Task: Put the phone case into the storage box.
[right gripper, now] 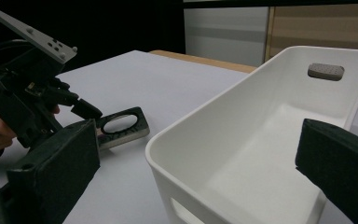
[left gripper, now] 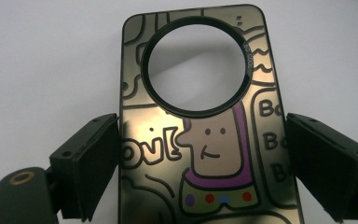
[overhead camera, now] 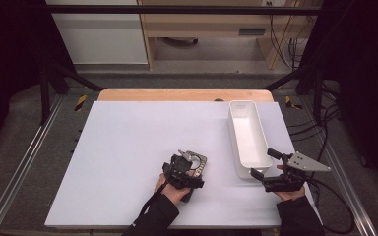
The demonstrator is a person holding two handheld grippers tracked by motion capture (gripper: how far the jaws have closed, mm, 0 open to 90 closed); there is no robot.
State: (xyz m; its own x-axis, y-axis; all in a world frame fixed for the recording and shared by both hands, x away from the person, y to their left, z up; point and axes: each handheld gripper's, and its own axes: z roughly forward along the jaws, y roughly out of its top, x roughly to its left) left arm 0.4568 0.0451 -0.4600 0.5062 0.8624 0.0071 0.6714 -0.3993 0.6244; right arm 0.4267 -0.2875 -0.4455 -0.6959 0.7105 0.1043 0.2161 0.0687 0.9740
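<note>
Left gripper over the phone case, right gripper at the bin

The left gripper [overhead camera: 191,162] sat low on the table [overhead camera: 118,147], jaws spread either side of the cartoon-printed phone case [left gripper: 205,140], left pad just touching its edge; further right, the right gripper [overhead camera: 265,166] hovered, jaws wide apart, at the near end of the white bin [overhead camera: 248,135]

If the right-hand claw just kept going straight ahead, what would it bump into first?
Most likely the white bin: in the right gripper view its near corner sits between the open jaws of the right claw, directly ahead. Exact depth is hard to judge.
</note>
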